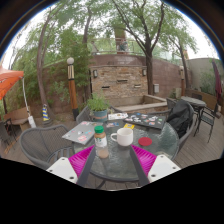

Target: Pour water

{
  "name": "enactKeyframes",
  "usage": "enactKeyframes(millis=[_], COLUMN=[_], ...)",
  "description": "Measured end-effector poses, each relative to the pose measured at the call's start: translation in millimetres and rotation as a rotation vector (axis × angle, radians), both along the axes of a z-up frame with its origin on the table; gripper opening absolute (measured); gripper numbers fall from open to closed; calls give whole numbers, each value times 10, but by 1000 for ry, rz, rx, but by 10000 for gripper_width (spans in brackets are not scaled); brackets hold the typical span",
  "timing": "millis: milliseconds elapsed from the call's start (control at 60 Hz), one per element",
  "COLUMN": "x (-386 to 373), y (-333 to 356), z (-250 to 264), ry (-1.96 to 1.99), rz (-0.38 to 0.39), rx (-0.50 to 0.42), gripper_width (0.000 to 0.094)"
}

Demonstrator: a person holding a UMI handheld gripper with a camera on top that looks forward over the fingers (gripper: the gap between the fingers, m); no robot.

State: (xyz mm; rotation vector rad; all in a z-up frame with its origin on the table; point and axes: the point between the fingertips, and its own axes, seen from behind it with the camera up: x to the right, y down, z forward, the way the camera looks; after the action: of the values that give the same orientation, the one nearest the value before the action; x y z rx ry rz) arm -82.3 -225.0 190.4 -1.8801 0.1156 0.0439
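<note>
Outdoor patio: the gripper (113, 163) hovers before a round glass table (125, 170), fingers apart and holding nothing. A capped bottle (101, 141) and a white mug (124, 136) stand close together just ahead of them, presumably placed so for pouring.

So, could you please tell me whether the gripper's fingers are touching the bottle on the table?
Apart. The gripper view shows the bottle standing on the glass table just ahead of the open gripper, with table surface visible between it and the pink pads.
</note>
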Motion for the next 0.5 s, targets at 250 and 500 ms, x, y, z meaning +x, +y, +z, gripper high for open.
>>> enactKeyframes(millis=[250, 500], x=[-688, -557], y=[1255, 2062], z=[-638, -956], ry=[-23, -81], rz=[112, 66], rx=[70, 108], gripper_width=[743, 737])
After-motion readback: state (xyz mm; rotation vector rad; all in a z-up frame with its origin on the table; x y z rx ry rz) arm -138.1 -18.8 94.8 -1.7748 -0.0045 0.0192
